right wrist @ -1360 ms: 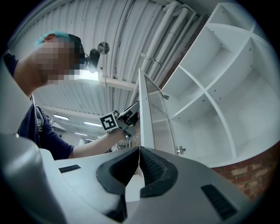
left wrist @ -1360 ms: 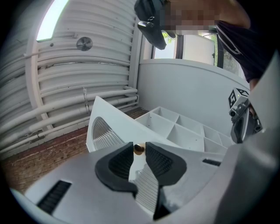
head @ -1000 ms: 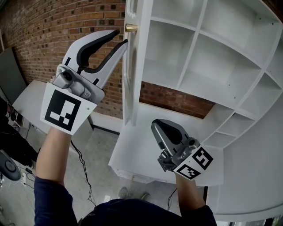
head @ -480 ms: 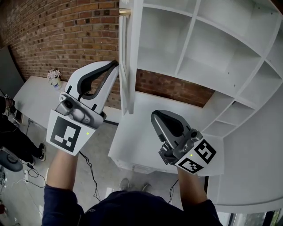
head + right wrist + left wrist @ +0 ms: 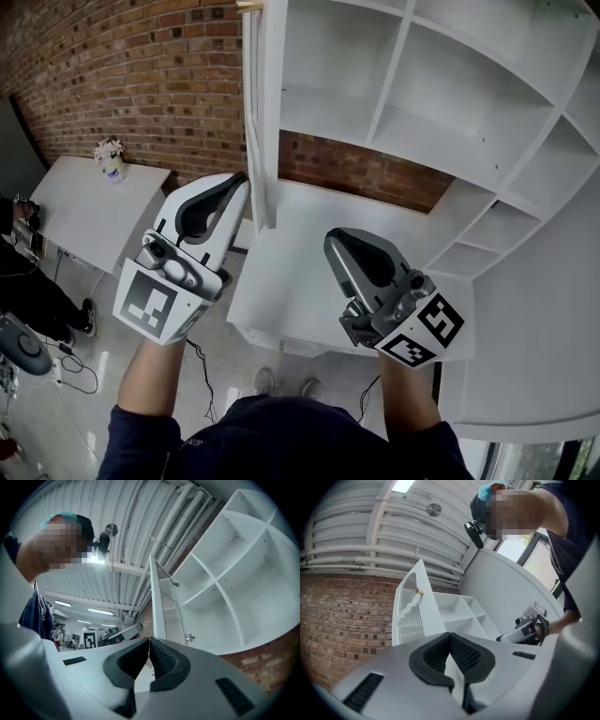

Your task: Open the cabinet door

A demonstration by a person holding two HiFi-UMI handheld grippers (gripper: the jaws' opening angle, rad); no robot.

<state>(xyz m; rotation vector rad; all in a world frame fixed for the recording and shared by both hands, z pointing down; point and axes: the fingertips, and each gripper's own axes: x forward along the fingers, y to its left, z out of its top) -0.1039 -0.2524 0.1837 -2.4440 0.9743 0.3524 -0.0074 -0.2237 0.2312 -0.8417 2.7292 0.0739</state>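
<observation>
1. While both tongs point up and forward at the white cabinet (image 5: 441, 103), the cabinet door (image 5: 265, 112) stands swung open. It hangs from the cabinet's left side, with its thin edge turned toward the head camera.
2. The door's long axis runs upright, from above both tongs down to about the level of the left tongs' tip. Its ribbed outer face looks toward the left tongs, and its inner face looks toward the right tongs and the open shelves.
3. A small brass knob (image 5: 419, 591) sits high on the outer face near the free edge, well above both tips and pointing out to the left tongs' side.
4. The left tongs (image 5: 242, 180) are closed, ribbed pads meeting, with nothing between them. Their tip lies just beside the door's lower end, on the outer side; whether it touches the door cannot be told.
5. The right tongs (image 5: 330, 240) are likewise closed and empty. The door stands up and to the left of their tip, apart from it, and the white counter (image 5: 281, 300) lies below them.
6. Beyond the left tongs rises a brick wall (image 5: 141, 75). Further to their left is a white table (image 5: 84, 206) bearing a small flower vase (image 5: 111, 155).
</observation>
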